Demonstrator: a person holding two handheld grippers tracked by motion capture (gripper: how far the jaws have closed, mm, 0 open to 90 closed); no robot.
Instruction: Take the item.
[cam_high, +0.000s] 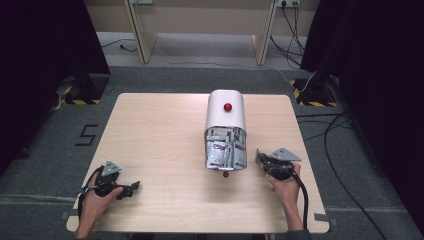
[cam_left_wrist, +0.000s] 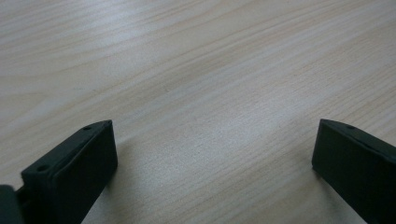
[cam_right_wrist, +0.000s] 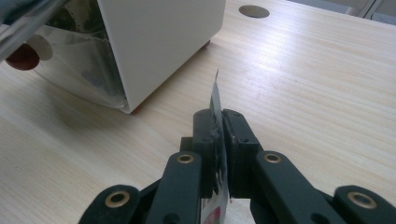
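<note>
A white dispenser box with a red knob on top lies at the middle of the wooden table. Its clear front holds several silver and red sachets. My right gripper rests just right of that front, held by a hand. In the right gripper view the gripper is shut on a thin sachet standing on edge between the jaws, with the box to the upper left. My left gripper lies at the table's front left, and in its own view it is open over bare wood.
A small red knob sits under the box's clear flap. A round cable hole lies in the tabletop beyond the box. Cables run over the floor to the right of the table.
</note>
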